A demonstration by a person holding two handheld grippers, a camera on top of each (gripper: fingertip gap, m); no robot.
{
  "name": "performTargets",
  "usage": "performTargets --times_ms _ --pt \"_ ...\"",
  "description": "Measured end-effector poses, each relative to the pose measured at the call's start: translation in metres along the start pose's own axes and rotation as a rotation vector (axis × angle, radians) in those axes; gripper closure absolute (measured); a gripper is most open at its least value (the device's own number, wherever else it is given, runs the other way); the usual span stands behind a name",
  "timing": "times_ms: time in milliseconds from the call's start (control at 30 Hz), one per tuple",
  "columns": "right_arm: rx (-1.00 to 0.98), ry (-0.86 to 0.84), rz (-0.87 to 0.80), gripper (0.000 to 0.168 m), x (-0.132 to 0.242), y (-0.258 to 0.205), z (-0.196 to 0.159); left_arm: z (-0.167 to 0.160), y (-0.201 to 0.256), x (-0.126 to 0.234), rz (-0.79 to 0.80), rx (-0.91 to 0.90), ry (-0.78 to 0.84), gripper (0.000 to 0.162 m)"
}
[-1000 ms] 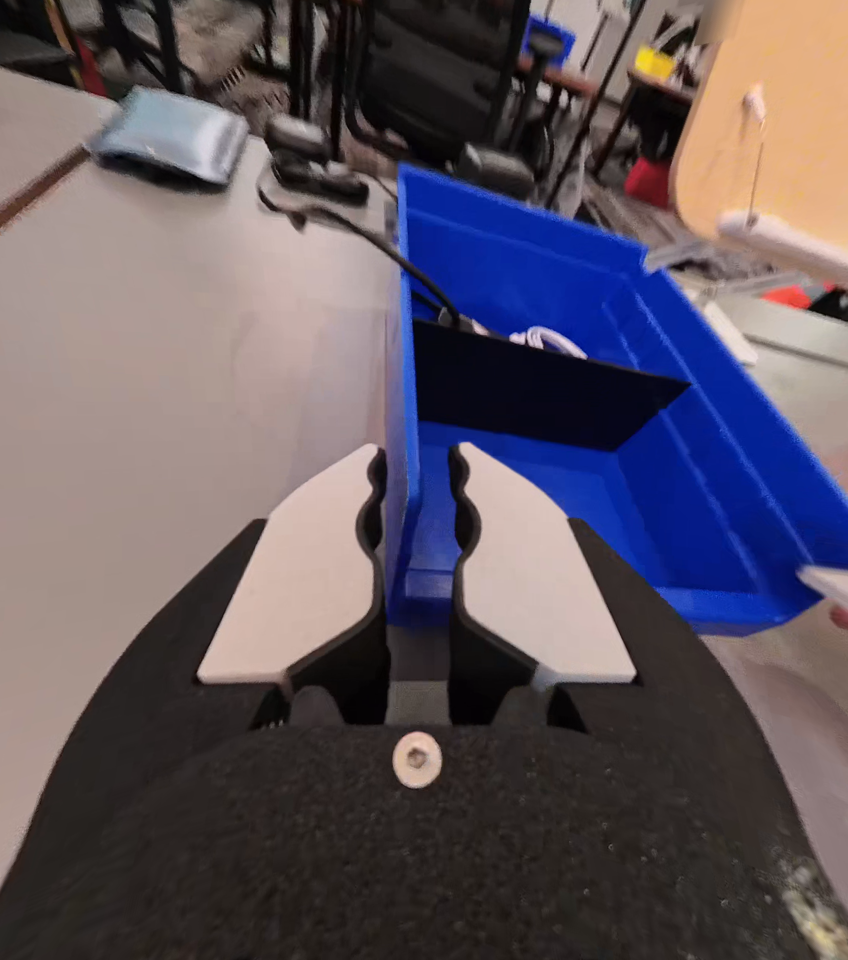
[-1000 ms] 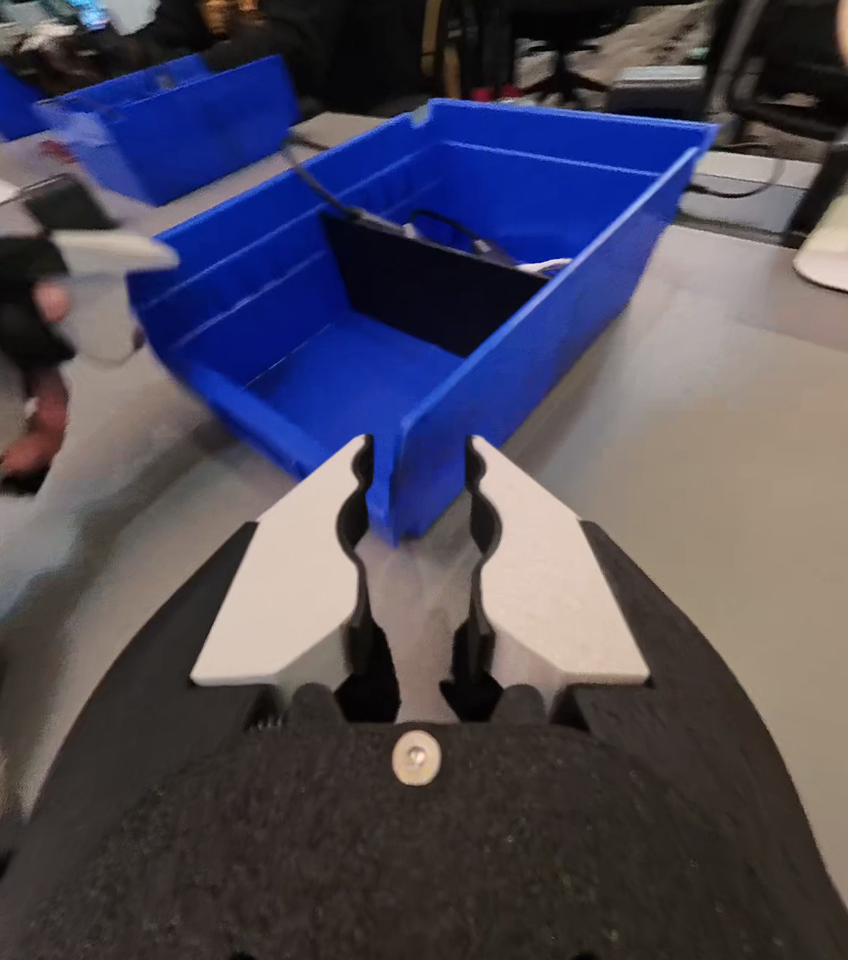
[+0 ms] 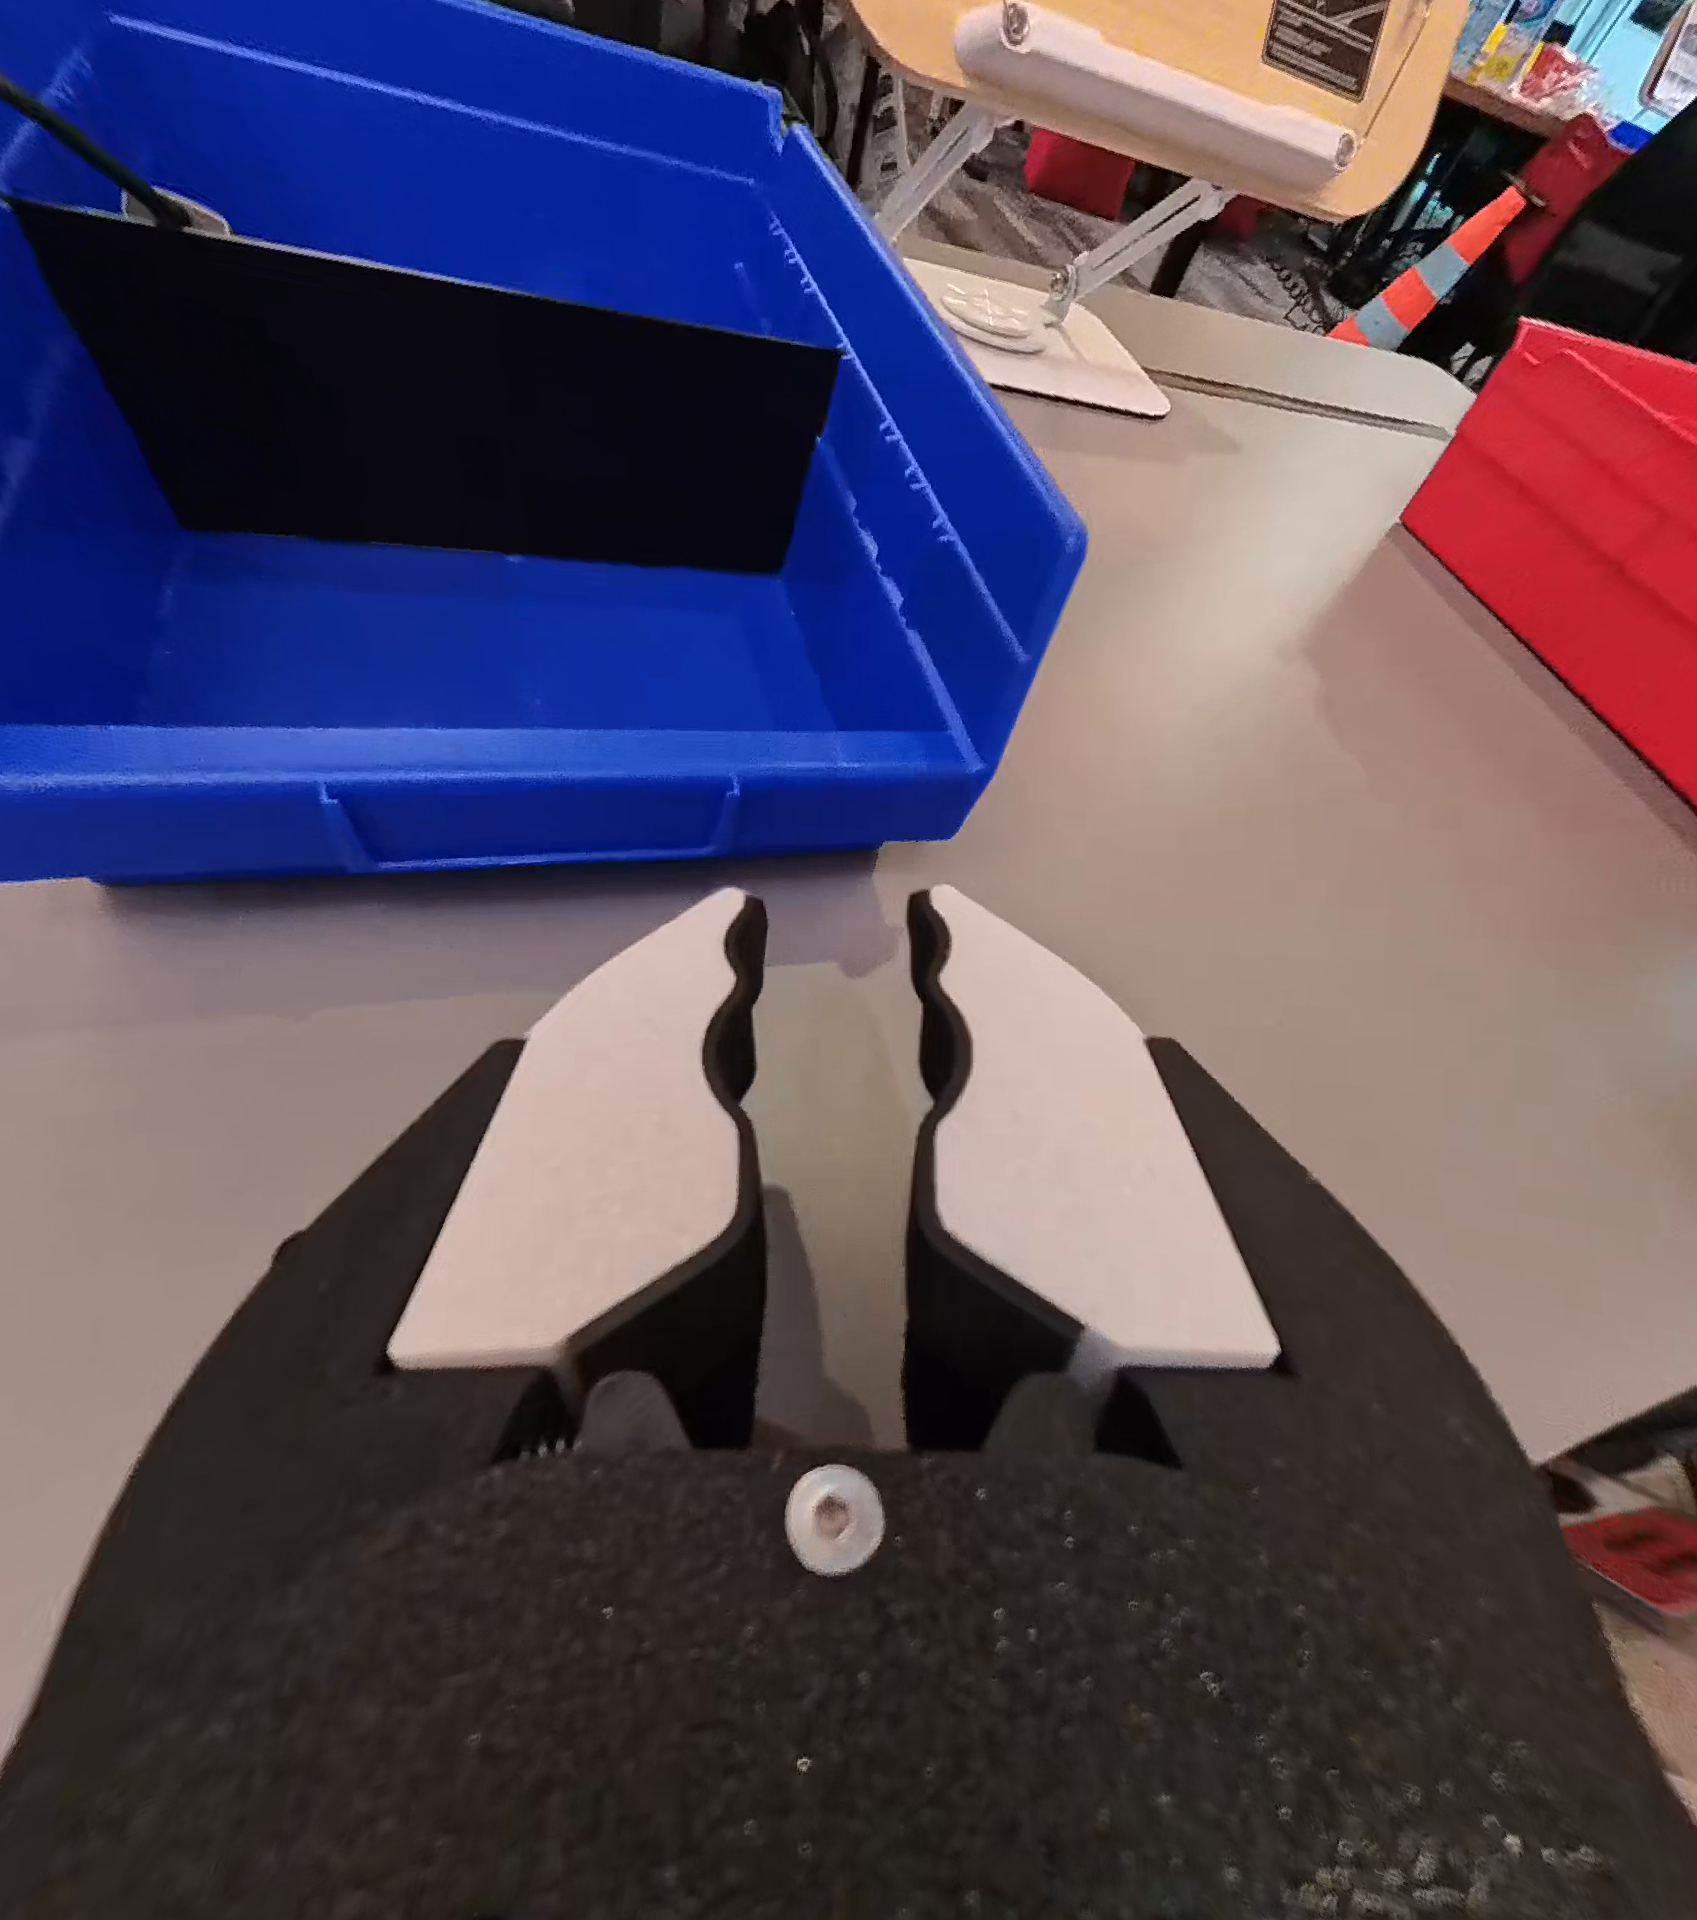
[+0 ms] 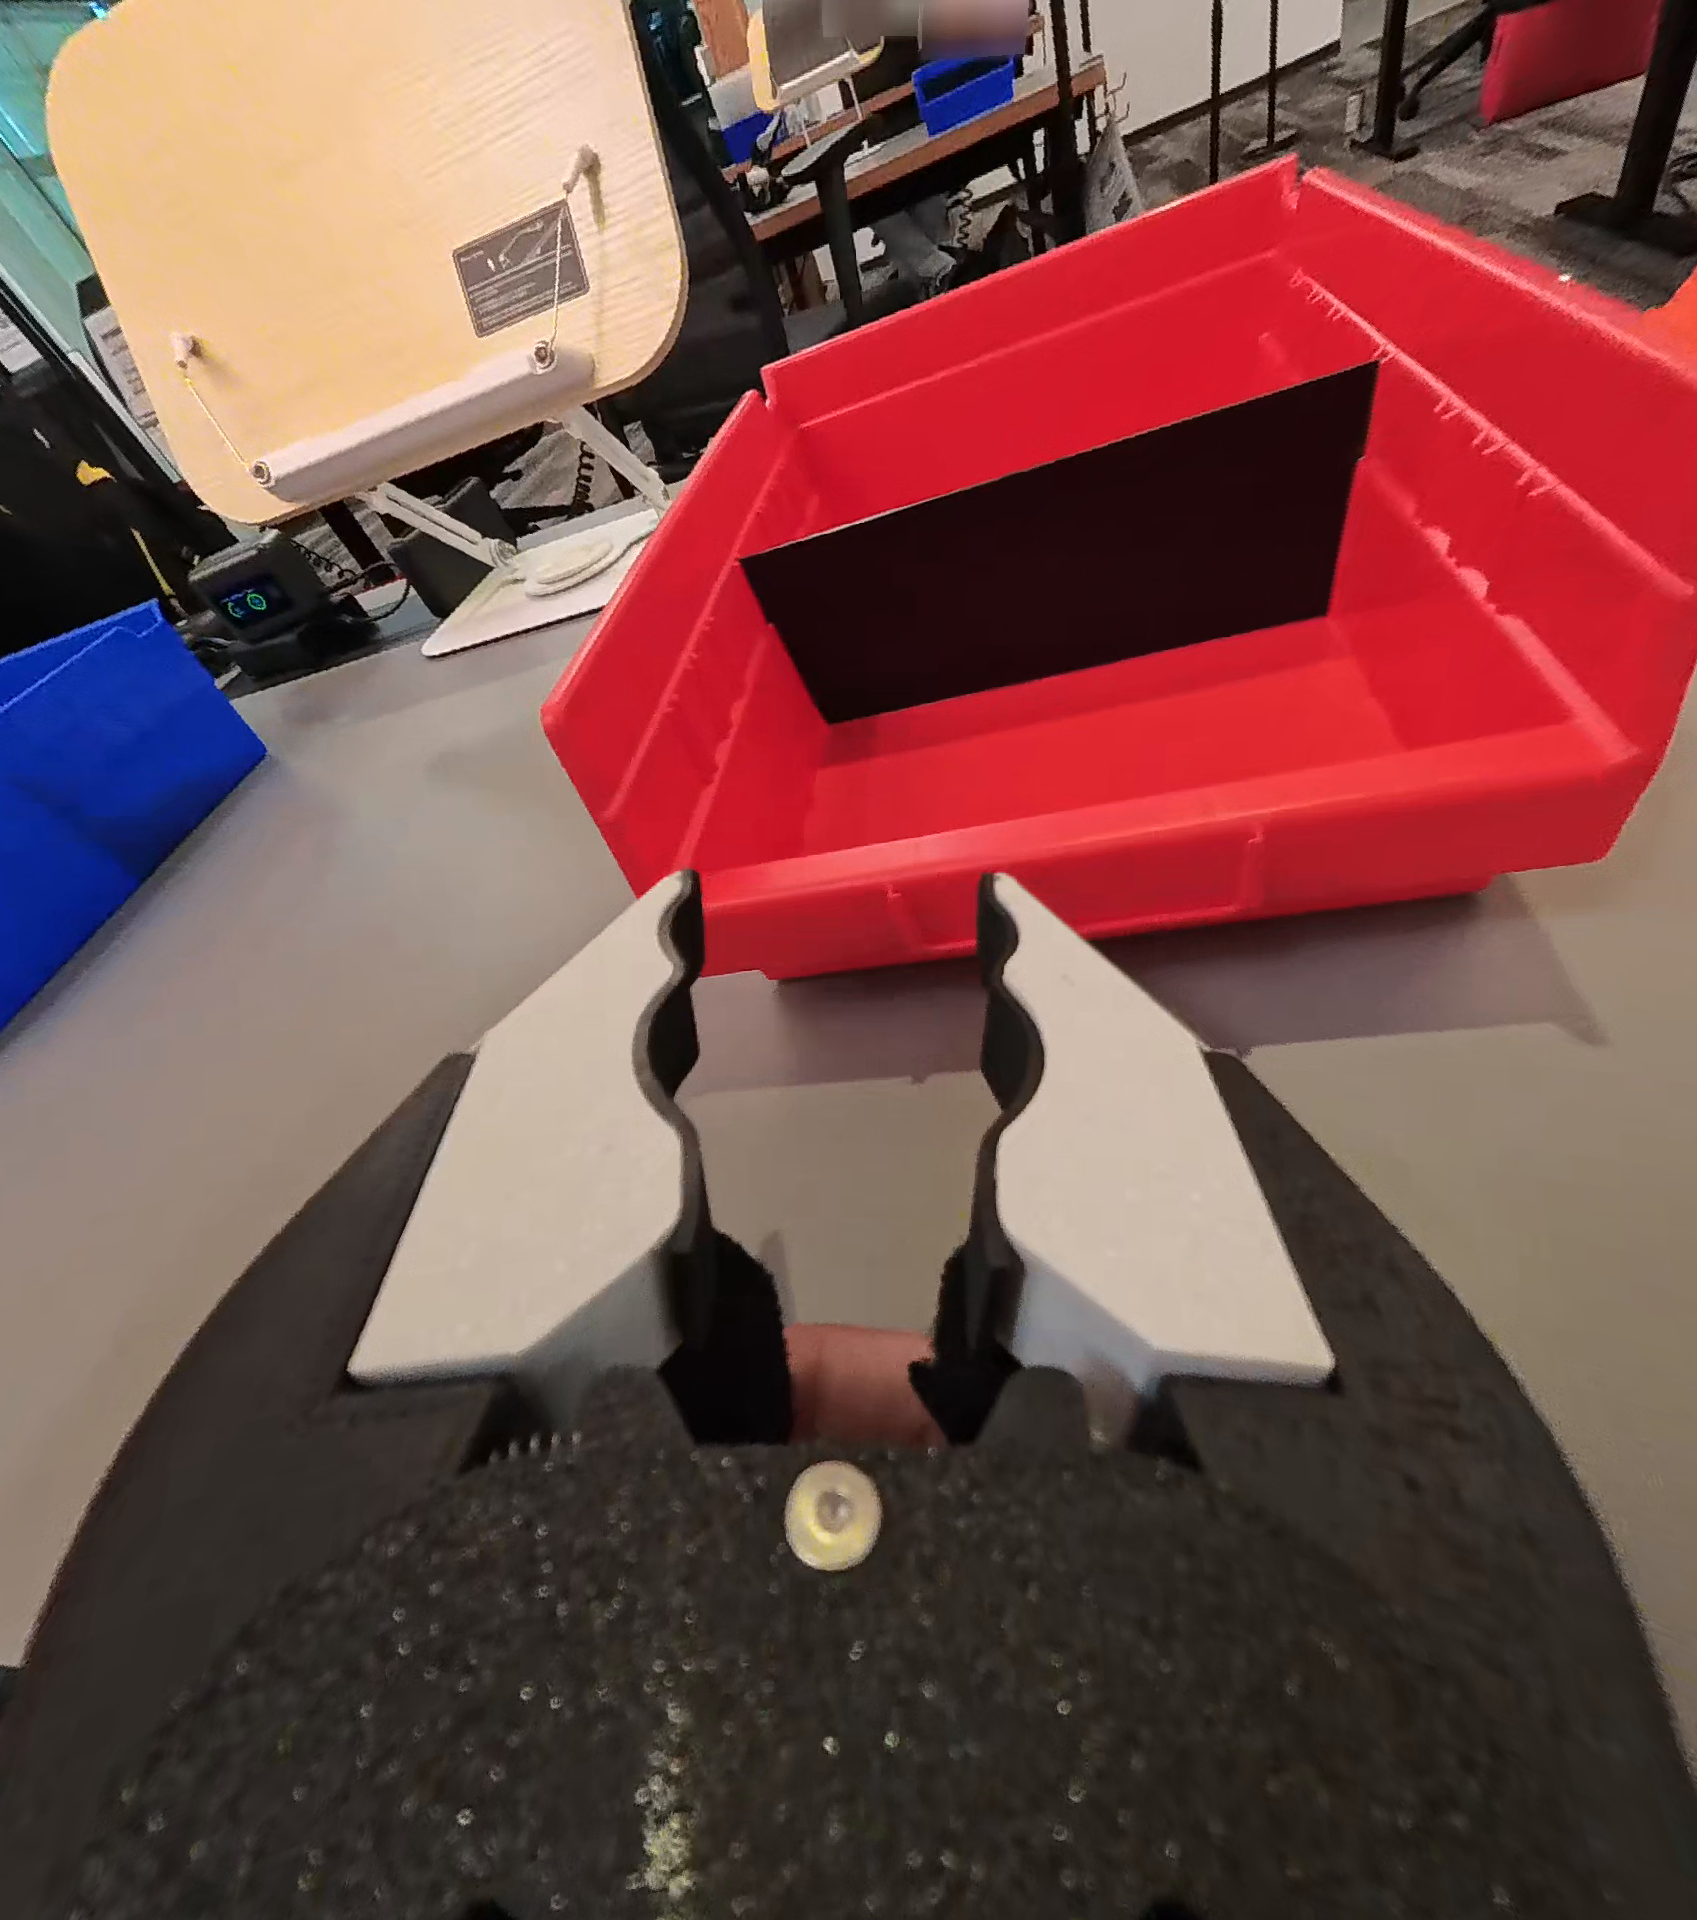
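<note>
**Two empty grippers over a grey table, each facing a plastic bin**

The left gripper [image 3: 836, 914] hangs low over a grey table [image 3: 1291, 935]. Its two pale fingers stand a narrow gap apart and hold nothing; bare tabletop shows between them. Just ahead of the fingertips and slightly to their left sits a blue bin [image 3: 532, 800], its low front wall close to the tips but not touching them. Inside the bin, an upright black divider [image 3: 449, 426] crosses from side wall to side wall, and the compartment nearer the gripper shows only blue floor. Behind the divider, at the far left, a black cable [image 3: 23, 120] runs down into the rear compartment. Ahead and well to the right of the gripper lies a red bin [image 3: 1633, 582], apart from the blue one. Beyond both, a tilted light wooden board [image 3: 1176, 94] on a white stand rests at the far edge of the table, with an orange traffic cone [image 3: 1426, 275] farther off on the floor.

The right gripper [image 4: 839, 914] is also empty, its fingers spread moderately wide. Deep in the gap, near the gripper's body, part of the person's finger [image 4: 854, 1382] shows. The same red bin [image 4: 1176, 852] lies directly ahead, its front wall just past the fingertips; whether they touch it cannot be told. A black divider [image 4: 1052, 561] stands across its middle, and the near compartment shows only red floor. Off to the left of this gripper sits the blue bin [image 4: 23, 831], well apart from the red one. Farther back stands the wooden board [image 4: 356, 229], and beside its stand a small dark device with a lit screen [image 4: 252, 603].
</note>
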State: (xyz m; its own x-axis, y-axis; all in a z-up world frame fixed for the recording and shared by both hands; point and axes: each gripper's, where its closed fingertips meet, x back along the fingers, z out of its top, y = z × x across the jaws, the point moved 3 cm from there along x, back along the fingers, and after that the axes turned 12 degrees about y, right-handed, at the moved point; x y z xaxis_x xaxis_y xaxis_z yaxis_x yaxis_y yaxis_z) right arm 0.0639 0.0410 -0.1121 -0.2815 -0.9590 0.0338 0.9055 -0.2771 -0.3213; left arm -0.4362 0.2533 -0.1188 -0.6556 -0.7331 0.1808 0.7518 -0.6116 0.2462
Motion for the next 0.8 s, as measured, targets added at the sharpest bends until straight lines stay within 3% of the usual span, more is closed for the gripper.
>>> performTargets --times_ms 667,800 --pt "-0.046 -0.007 0.049 0.116 0.001 -0.007 -0.002 0.002 0.017 -0.015 -0.061 0.015 0.018 0.116" --pt "-0.057 -0.015 0.061 0.116 0.001 -0.009 -0.004 0.016 0.02 -0.013 -0.069 0.02 0.1 0.114"
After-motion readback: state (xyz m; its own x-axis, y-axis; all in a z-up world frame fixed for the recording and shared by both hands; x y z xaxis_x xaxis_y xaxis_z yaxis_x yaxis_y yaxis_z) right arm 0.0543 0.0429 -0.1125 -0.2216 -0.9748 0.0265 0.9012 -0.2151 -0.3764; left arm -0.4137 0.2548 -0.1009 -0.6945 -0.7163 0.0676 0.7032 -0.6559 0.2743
